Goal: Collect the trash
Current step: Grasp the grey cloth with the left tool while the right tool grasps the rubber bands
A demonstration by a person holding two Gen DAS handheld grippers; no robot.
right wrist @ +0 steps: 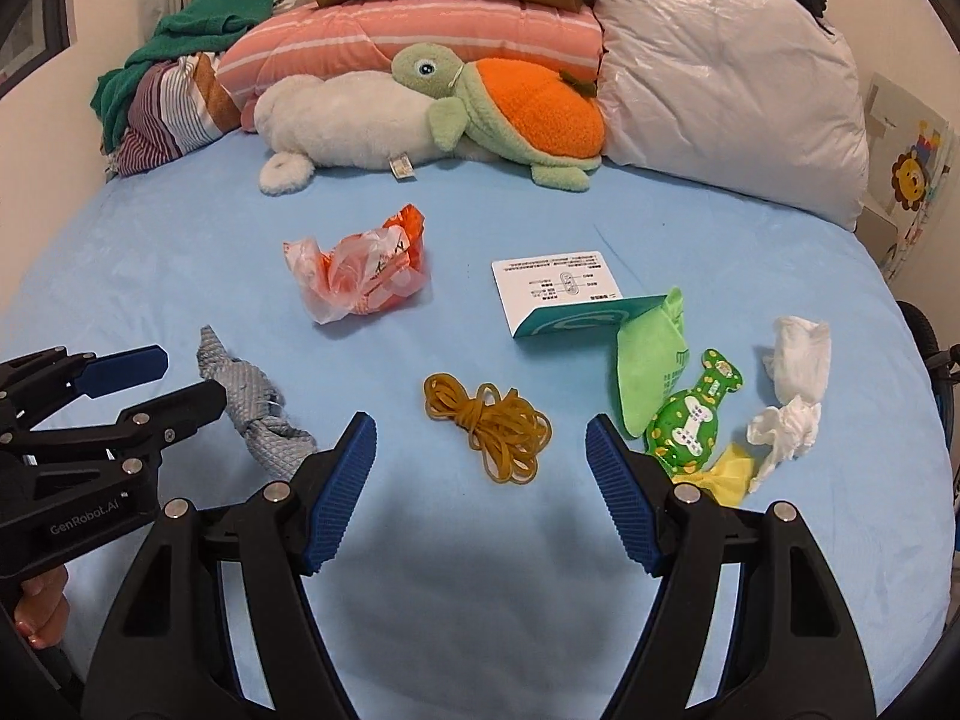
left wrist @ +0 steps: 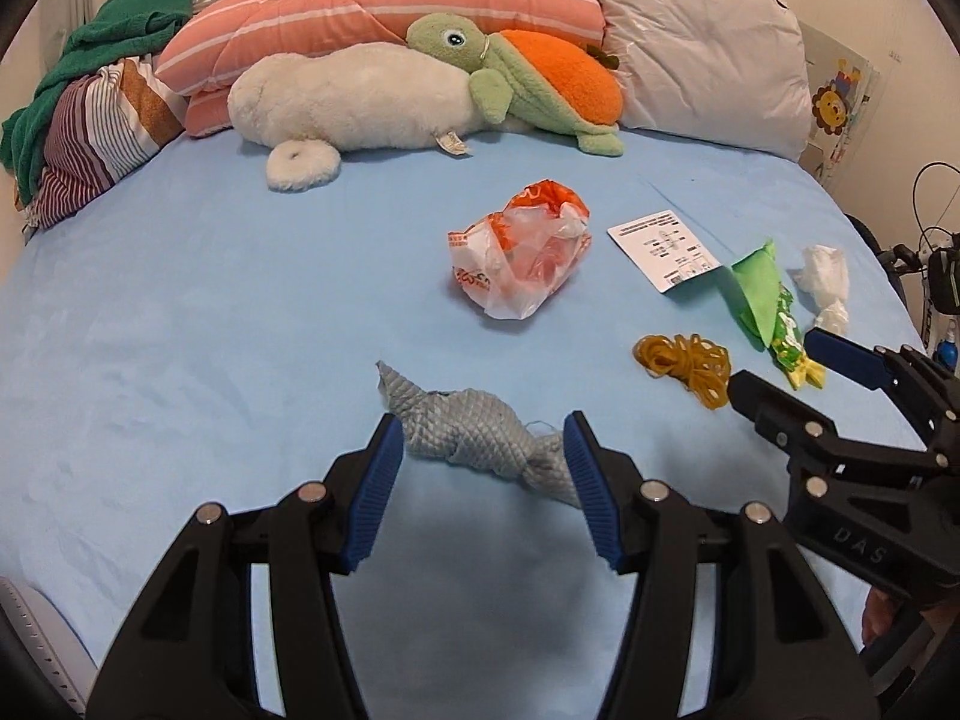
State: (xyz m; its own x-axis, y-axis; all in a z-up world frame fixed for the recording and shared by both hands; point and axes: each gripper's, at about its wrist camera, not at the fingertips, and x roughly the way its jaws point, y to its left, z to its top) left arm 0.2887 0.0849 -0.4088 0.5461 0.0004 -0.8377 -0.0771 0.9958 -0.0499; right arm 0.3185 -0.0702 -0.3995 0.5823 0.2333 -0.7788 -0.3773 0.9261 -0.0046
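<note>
Trash lies on a blue bed sheet [left wrist: 180, 312]. My left gripper [left wrist: 480, 426] is open, its fingers either side of a crumpled grey textured wrapper [left wrist: 474, 432], also in the right wrist view [right wrist: 252, 408]. My right gripper [right wrist: 480, 429] is open, just short of a tangle of yellow rubber bands [right wrist: 492, 426], also in the left wrist view [left wrist: 684, 366]. An orange and clear plastic bag [left wrist: 522, 252] [right wrist: 360, 276] lies further back. A white and teal card [right wrist: 564, 294], green wrappers [right wrist: 678, 396] and white tissue [right wrist: 792, 384] lie to the right.
Against the headboard are a white plush [left wrist: 348, 102], a green and orange turtle plush [left wrist: 528, 78], a pink striped pillow [left wrist: 384, 6], a white pillow [left wrist: 696, 42] and piled clothes [left wrist: 90, 108]. The bed's right edge [left wrist: 888, 276] is near the tissue.
</note>
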